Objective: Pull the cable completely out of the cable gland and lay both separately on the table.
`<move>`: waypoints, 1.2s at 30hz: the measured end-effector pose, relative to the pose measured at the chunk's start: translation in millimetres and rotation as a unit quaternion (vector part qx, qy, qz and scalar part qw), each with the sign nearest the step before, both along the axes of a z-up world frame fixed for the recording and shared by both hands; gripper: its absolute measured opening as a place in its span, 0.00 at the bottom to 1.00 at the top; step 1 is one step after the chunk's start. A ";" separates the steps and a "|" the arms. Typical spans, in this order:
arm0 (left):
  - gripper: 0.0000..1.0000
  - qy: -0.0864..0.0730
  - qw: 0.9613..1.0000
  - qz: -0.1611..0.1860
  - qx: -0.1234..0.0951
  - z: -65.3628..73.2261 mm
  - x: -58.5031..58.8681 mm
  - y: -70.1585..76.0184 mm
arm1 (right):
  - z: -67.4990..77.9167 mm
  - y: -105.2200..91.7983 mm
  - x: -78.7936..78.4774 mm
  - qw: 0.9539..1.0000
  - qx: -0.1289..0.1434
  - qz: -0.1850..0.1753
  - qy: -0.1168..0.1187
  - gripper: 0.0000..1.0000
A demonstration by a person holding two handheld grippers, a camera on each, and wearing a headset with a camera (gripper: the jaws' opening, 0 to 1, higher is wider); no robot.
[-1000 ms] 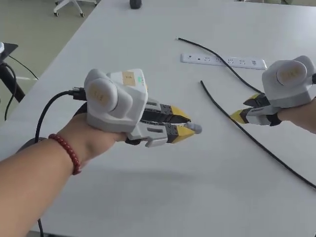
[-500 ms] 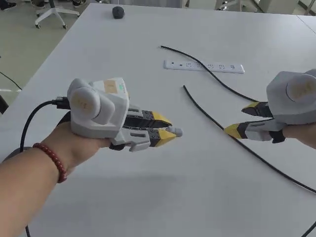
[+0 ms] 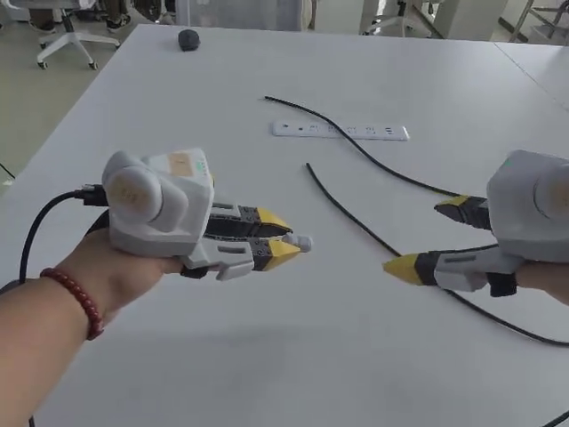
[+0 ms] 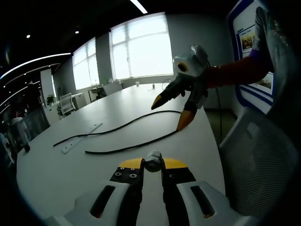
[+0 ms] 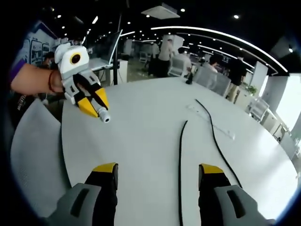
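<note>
Above the table [image 3: 267,347], left tool [image 3: 292,238] pinches the cable gland [image 3: 304,242]; right tool [image 3: 416,236] gapes.

This is a big office. A long white table [image 3: 267,347] has a power strip [image 3: 340,131] on it. A rolling chair [image 3: 64,40] stands beside the table, with people [image 5: 182,60] and big windows [image 4: 141,47] beyond it.

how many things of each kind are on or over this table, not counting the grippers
black cables: 2
white power strip: 1
cable gland, held over the table in the left gripper: 1
small dark object at the far end, maybe a mouse: 1
total: 5
</note>
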State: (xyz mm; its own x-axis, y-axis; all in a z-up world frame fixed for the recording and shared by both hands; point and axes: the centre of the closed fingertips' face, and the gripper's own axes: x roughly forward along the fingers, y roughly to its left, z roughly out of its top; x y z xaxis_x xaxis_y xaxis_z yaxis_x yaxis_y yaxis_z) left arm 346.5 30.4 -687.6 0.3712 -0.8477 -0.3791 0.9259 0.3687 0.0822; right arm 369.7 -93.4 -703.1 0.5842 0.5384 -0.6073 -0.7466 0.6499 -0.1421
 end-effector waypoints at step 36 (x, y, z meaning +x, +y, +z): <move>0.15 0.031 0.992 0.110 0.049 -87.4 64.9 4.1 | 10.1 -46.8 -42.3 0.999 -0.016 -0.040 -0.015 0.78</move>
